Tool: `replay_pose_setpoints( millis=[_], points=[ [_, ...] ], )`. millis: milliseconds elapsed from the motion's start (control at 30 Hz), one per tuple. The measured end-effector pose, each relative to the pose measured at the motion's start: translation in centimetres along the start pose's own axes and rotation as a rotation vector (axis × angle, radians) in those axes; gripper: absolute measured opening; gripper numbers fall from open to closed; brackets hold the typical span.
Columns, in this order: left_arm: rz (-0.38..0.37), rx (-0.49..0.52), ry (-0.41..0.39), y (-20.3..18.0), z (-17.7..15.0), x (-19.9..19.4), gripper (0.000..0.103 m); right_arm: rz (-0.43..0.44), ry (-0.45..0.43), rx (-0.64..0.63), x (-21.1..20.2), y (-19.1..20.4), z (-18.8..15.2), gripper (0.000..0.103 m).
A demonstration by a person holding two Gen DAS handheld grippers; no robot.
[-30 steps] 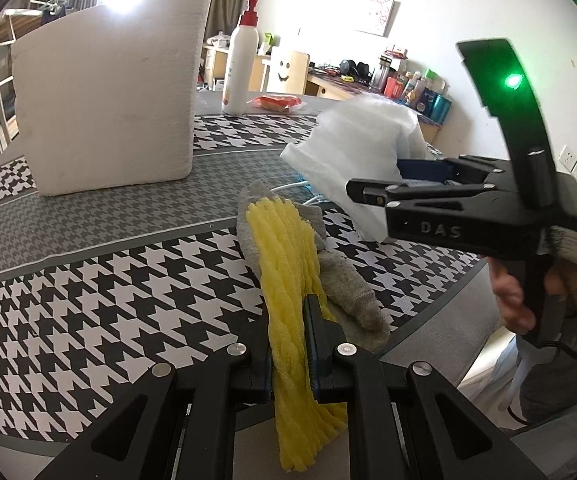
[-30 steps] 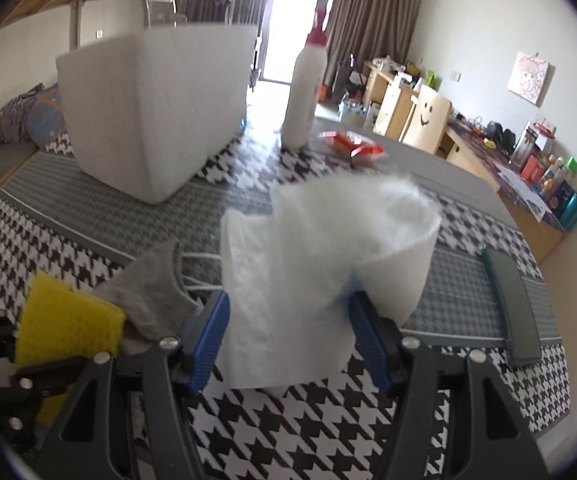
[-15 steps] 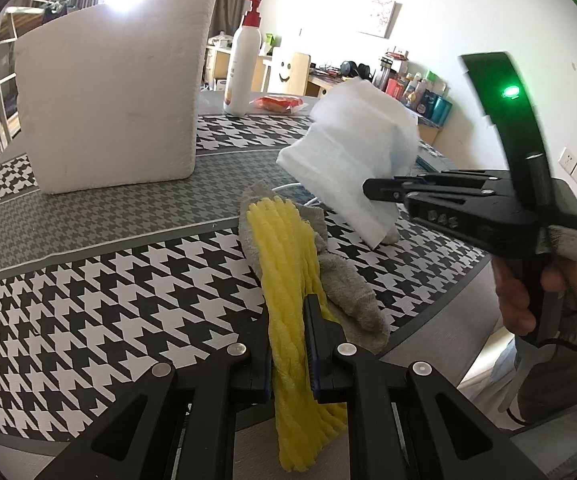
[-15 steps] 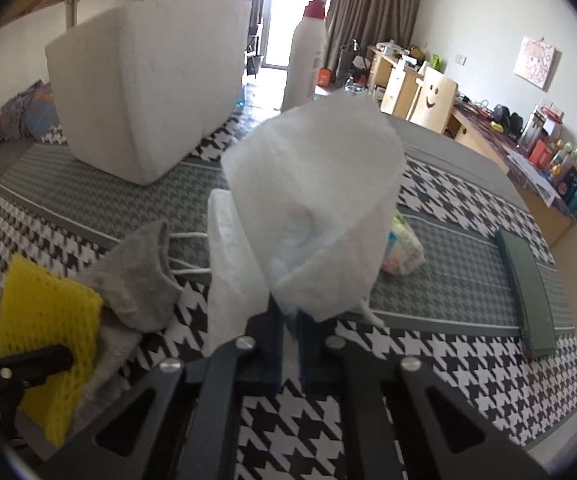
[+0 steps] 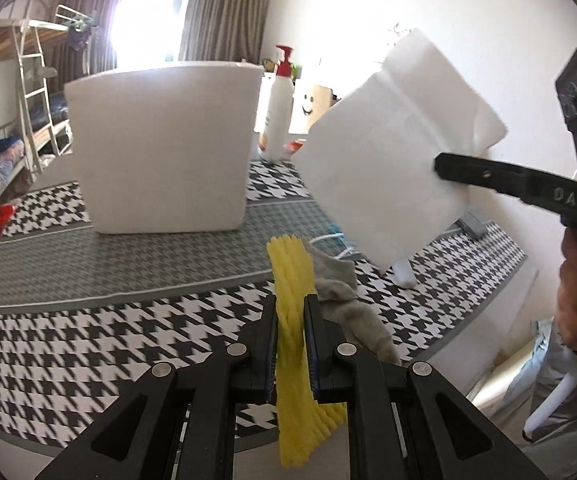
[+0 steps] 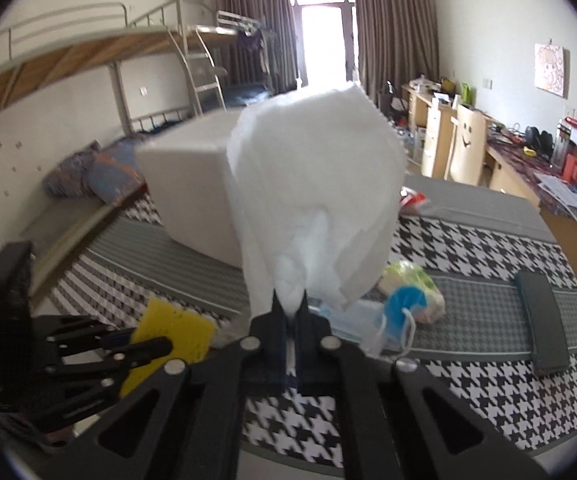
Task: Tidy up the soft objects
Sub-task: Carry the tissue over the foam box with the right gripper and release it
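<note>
Jaws of the left gripper clamp yellow foam netting; right gripper pinches white foam sheet.

Right gripper now clamped on white foam sheet and raised off houndstooth tablecloth, uncovering blue face mask; yellow foam net lifted too.
</note>
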State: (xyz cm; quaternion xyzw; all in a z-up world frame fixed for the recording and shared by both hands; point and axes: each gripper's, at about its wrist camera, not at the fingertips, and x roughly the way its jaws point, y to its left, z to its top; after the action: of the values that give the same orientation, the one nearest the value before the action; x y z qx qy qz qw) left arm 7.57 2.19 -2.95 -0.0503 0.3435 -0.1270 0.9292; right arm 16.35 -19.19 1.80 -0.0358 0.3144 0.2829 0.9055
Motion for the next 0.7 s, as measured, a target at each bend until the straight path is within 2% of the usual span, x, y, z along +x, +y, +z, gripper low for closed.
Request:
replay_pose_setpoints(
  millis=[233,433,700],
  points=[
    [0.044,-0.013,-0.028,1.0,0.3,-1.4,0.013,-0.009,0.005,0.036,0.2,-0.6,-0.5,0.004],
    [0.065,-0.015,-0.089,1.6,2.0,-3.3,0.013,0.07,0.045,0.096,1.9,-0.7,-1.4,0.004],
    [0.146,-0.007,-0.181,1.4,4.9,-4.5,0.013,0.031,0.0,0.077,2.1,1.3,-0.2,0.004]
  ],
)
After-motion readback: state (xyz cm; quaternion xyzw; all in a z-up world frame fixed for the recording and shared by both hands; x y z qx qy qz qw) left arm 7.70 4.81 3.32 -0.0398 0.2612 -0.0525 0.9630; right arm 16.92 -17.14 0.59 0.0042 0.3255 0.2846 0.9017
